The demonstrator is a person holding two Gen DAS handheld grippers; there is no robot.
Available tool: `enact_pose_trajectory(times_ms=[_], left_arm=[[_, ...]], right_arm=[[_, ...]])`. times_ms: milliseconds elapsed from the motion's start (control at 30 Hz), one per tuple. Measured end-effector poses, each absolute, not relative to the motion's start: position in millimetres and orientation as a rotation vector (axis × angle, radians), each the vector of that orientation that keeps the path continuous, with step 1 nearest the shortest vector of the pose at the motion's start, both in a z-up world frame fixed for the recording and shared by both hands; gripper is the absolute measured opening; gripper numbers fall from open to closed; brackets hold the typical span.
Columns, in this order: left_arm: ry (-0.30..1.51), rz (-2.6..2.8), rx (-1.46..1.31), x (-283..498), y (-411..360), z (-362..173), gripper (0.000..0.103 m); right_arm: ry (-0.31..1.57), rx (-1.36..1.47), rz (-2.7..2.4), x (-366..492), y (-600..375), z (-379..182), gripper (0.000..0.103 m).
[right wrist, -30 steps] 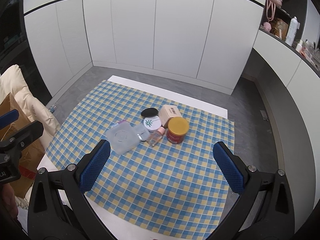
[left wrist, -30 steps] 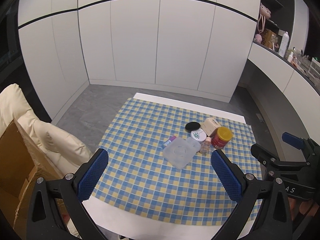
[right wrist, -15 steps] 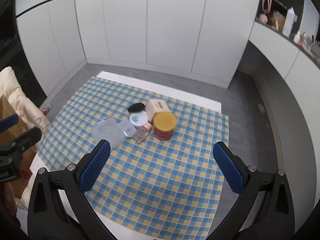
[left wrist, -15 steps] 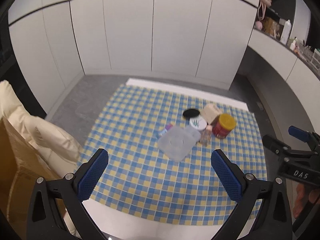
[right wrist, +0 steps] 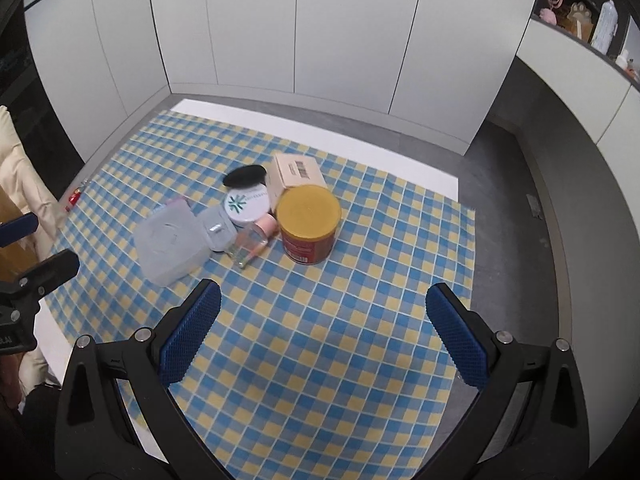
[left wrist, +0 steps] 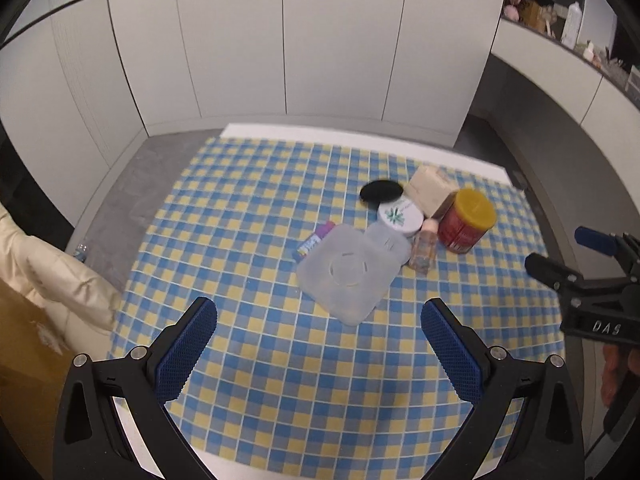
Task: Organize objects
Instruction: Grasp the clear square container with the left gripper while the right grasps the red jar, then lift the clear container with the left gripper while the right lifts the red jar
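A cluster of objects sits on the checked cloth [left wrist: 256, 248] [right wrist: 360, 320]. It holds a translucent lidded plastic box [left wrist: 348, 272] [right wrist: 170, 244], a red jar with a yellow lid [left wrist: 466, 220] [right wrist: 308, 224], a white round tin [left wrist: 400, 216] [right wrist: 246, 204], a black disc [left wrist: 380, 192] [right wrist: 244, 176], a beige carton [left wrist: 430, 190] [right wrist: 294, 174], a small pink-capped bottle [left wrist: 424, 246] [right wrist: 254, 242] and a purple tube [left wrist: 314, 240]. My left gripper [left wrist: 320, 340] is open, short of the box. My right gripper [right wrist: 324, 320] is open, short of the jar.
The cloth covers a white table [right wrist: 280, 120] with grey floor [right wrist: 512, 200] beyond. A cream cushioned chair [left wrist: 48, 264] and a brown cardboard box [left wrist: 24, 360] stand at the left. White cabinets [left wrist: 280, 40] line the back; a shelf [left wrist: 560, 20] with bottles is upper right.
Both grippers have moved forward and down toward the cluster, so the objects look larger. Both stay open. Nothing on the cloth has moved.
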State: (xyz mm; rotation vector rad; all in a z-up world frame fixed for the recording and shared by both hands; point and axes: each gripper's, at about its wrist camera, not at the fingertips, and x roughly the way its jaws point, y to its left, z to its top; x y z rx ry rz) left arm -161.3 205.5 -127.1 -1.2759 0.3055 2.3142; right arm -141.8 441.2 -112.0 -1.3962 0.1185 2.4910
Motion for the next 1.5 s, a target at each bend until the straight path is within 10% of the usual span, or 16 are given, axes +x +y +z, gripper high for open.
enact_pose_trajectory(times_ms=[967, 1233, 1500], left_arm=[[0.427, 2.171, -1.373, -224, 267, -242, 0.101], [0.32, 2.163, -1.42, -232, 274, -230, 0.082], [0.339, 2.153, -1.42, -216, 274, -223, 0.082]], right_arm=[[0.124, -1.542, 2.419, -214, 470, -207, 0.103], [0.147, -1.512, 2.431, -229, 473, -206, 0.103], [0.193, -1.546, 2.469, -234, 465, -203, 0.056]])
